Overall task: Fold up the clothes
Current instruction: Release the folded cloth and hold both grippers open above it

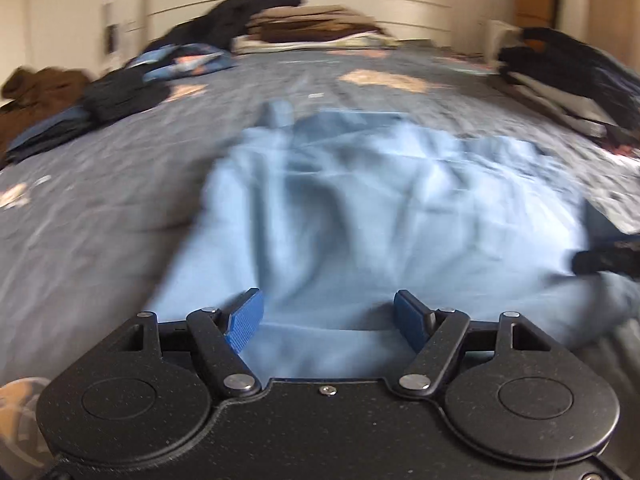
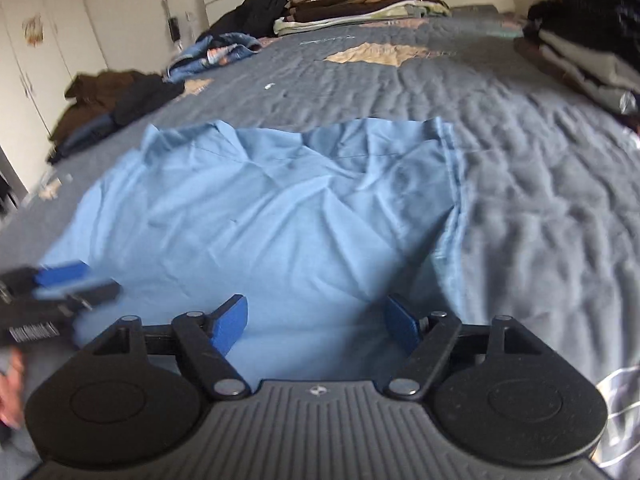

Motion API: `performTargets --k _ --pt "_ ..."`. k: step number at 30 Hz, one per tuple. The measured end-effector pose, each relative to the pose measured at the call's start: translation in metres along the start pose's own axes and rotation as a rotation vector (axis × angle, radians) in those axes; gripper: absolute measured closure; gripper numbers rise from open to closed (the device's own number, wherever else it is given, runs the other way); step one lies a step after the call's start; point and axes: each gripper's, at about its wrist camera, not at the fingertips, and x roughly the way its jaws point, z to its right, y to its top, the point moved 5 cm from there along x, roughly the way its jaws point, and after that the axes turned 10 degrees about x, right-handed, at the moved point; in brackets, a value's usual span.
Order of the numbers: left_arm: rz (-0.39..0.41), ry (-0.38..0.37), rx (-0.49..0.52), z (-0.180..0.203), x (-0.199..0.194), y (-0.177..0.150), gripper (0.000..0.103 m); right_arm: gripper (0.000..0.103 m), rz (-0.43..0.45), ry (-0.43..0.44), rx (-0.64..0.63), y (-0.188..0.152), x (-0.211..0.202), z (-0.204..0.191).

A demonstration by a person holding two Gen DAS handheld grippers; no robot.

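A light blue shirt (image 1: 360,208) (image 2: 264,208) lies crumpled and partly spread on the grey-blue quilted bedspread (image 2: 520,184). My left gripper (image 1: 328,320) hovers open over the shirt's near edge, with nothing between its blue pads. My right gripper (image 2: 316,326) is also open above the shirt's near part, with only cloth showing below the gap. In the right wrist view the left gripper (image 2: 68,284) appears at the left edge over the shirt. A dark tip of the right gripper (image 1: 604,260) shows at the right edge of the left wrist view.
Folded clothes are stacked at the head of the bed (image 2: 360,4) and at the right edge (image 2: 588,48). Loose dark and brown garments (image 2: 116,100) and a blue patterned one (image 2: 212,54) lie along the left side. White cupboards (image 2: 36,48) stand to the left.
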Motion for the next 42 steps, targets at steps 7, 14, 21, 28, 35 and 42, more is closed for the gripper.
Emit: performTargets --k 7,14,21,28,35,42 --pt "0.022 0.073 -0.131 -0.043 -0.030 0.001 0.033 0.028 0.041 -0.145 -0.053 0.007 -0.015 0.019" --pt "0.158 -0.132 0.005 0.026 -0.060 0.019 0.033 0.027 0.104 0.097 -0.059 0.014 -0.053 -0.031" --pt "0.059 -0.163 0.154 0.052 -0.033 -0.013 0.030 0.027 -0.037 0.089 -0.100 -0.023 -0.013 -0.035" --pt "0.059 -0.102 0.164 0.022 -0.041 -0.021 0.026 0.027 -0.013 0.051 -0.142 -0.035 -0.035 0.002" --pt "0.089 -0.046 0.133 0.008 -0.055 -0.013 0.027 0.027 -0.003 -0.014 -0.159 -0.033 -0.048 0.012" --pt "0.181 -0.132 0.086 0.038 -0.063 0.017 0.027 0.026 -0.013 0.022 -0.134 -0.030 -0.038 -0.005"
